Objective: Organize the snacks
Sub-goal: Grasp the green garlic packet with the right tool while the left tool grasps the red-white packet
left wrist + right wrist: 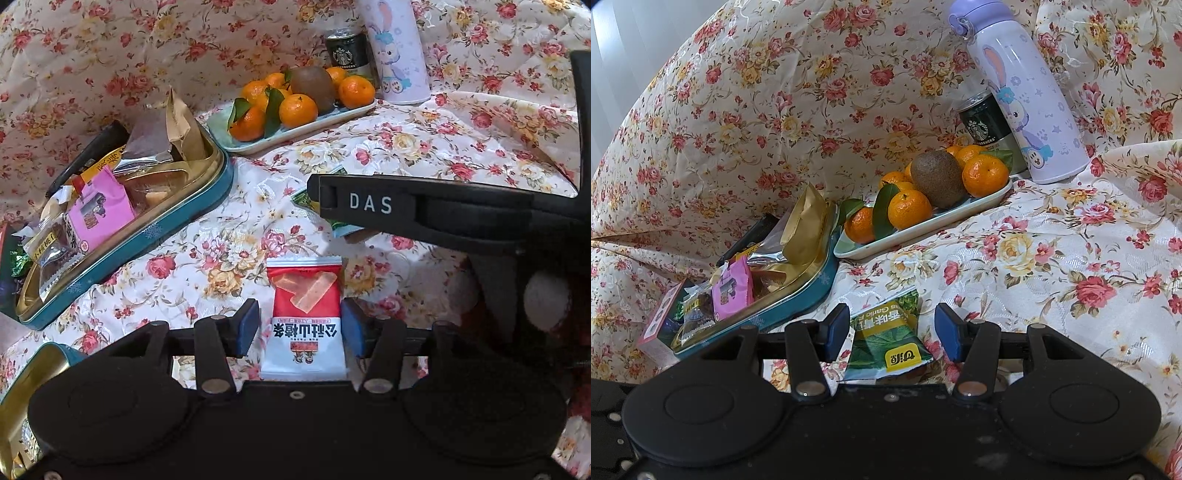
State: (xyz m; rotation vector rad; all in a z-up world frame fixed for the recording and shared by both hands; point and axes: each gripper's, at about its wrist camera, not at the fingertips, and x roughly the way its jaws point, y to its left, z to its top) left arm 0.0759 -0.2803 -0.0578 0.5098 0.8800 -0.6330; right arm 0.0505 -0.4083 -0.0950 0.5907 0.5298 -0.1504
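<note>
Left wrist view shows the left gripper [299, 326] with its jaws wide, standing either side of a red-and-white hawthorn snack packet [306, 317] that lies flat on the floral-clothed tabletop [424, 140]. The blue pads [249, 325] flank the packet closely, and on the right the pad edge looks to be touching or almost touching the wrapper, but nothing is squeezed and the packet seems to rest on the cloth. Since the jaws are about as wide as the packet, my advice is to centre them over its narrow middle, press down lightly so the cloth is not pinched, then close on the two long edges.

The right gripper [892, 332] hangs over a green garlic-flavour pea packet [890, 339], jaws partly apart; the left pad sits at the packet's edge and the right pad stands clear, so I judge it is not gripped. In the left wrist view that tool shows as a black bar marked DAS [424, 206], just beyond the red packet, so the two should lift one at a time to avoid knocking.

Farther out to the left sits the open teal tin [155, 236], already holding a pink packet [101, 210], a brown paper pouch [183, 129] and other wrapped snacks. The tin looks the likely home, with room on its near right side. Beyond it are a tray of mandarins and a kiwi [295, 136], a Starbucks can [347, 51] and a lilac rabbit flask [397, 51], none of which need moving.
</note>
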